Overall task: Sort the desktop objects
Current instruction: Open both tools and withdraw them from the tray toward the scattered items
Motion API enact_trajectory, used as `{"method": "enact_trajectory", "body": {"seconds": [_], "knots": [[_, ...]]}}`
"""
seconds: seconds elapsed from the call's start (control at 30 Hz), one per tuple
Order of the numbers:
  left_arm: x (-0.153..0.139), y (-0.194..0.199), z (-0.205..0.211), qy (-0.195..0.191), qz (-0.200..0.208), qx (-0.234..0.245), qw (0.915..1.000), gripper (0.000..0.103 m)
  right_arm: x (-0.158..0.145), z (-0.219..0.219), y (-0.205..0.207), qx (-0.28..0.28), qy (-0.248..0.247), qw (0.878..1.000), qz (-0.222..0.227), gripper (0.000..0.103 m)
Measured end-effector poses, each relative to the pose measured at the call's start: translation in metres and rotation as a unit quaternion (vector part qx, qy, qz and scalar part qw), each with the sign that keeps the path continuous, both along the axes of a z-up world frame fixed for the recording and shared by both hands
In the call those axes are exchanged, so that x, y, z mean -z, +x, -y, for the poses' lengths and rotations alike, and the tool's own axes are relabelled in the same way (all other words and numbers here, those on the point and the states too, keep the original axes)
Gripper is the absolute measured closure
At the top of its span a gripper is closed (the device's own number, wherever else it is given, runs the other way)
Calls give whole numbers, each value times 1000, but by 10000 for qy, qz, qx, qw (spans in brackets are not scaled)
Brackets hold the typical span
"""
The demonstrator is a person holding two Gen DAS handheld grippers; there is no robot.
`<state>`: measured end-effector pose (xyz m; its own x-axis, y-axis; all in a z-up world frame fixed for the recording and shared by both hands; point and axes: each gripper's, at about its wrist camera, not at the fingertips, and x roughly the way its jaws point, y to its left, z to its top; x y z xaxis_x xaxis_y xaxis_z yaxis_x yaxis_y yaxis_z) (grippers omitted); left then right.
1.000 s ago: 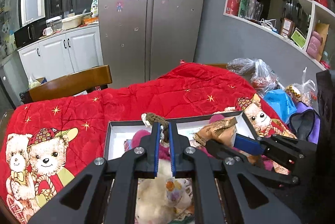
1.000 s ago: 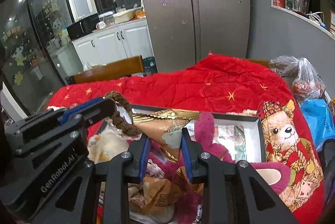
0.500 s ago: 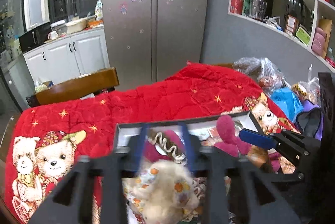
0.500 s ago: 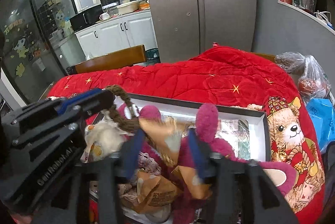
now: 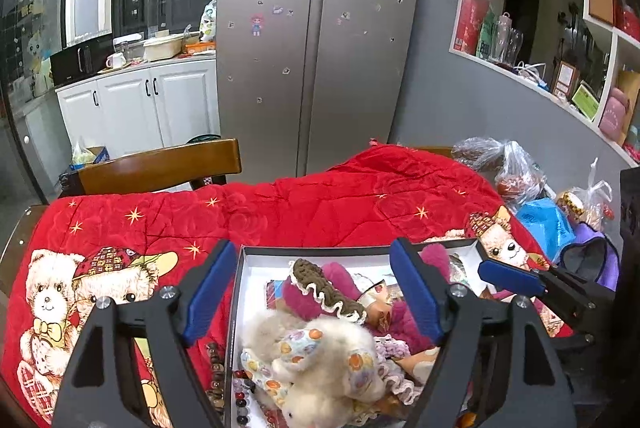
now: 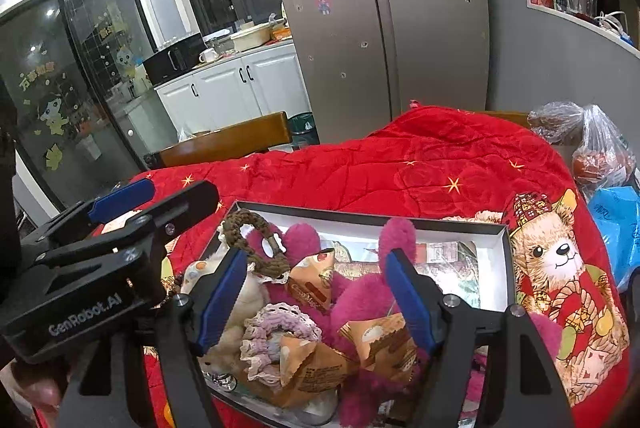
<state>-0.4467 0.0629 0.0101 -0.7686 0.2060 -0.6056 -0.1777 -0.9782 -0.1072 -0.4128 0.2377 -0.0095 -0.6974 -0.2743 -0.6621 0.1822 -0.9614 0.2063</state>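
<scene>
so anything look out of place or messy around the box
Yes. A string of dark beads lies on the red blanket just outside the box's left wall, not inside. Inside, the plush toys, crochet pieces and snack packets are heaped untidily.

Two wrist fisheye views, angled down over one table.
The white box (image 5: 240, 292) of toys is seen close from both; red quilt (image 6: 420, 155), refrigerator (image 5: 320, 39) and wooden chair (image 6: 228, 141) behind are shared; each gripper is caught by the other's view.
</scene>
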Motion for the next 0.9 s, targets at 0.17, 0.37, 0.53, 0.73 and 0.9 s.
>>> {"method": "enact_trajectory", "body": {"seconds": [0.17,0.37,0.53,0.73,0.9], "knots": [[-16,12,3,150,-154,78,9997,22,-12,3,8,-7,3,9999,-155,29],[-52,48,11,526,-428,280,9973,21,-43,6,34,-13,46,9989,-471,29],[-89,118,19,447,-929,268,9943,14,-81,11,82,-91,98,9960,-878,29],[-115,227,43,243,-1325,85,9909,2,-109,7,169,63,119,9914,-1304,29],[-93,307,62,15,-1028,49,9947,1,-116,-18,263,549,-426,9840,-1638,19]]}}
